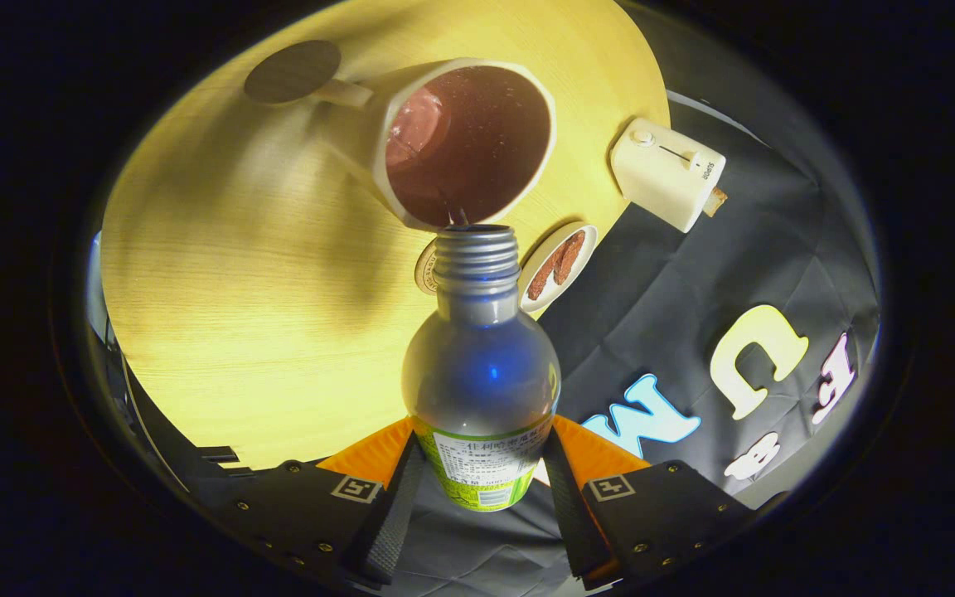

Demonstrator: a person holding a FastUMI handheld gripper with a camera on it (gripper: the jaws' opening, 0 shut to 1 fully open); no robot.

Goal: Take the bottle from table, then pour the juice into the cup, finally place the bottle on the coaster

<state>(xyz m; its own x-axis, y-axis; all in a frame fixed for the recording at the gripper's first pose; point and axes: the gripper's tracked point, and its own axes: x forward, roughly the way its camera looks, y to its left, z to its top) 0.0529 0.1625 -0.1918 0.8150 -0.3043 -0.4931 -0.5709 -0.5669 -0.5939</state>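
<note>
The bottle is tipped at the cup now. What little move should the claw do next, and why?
Probably hold the tilt a moment, then tip the bottle back upright. The claw grips its labelled body on both sides, its open neck meets the cup rim, and a thin stream runs into the cup, already holding dark juice. The dark round coaster waits beyond the cup.
</note>
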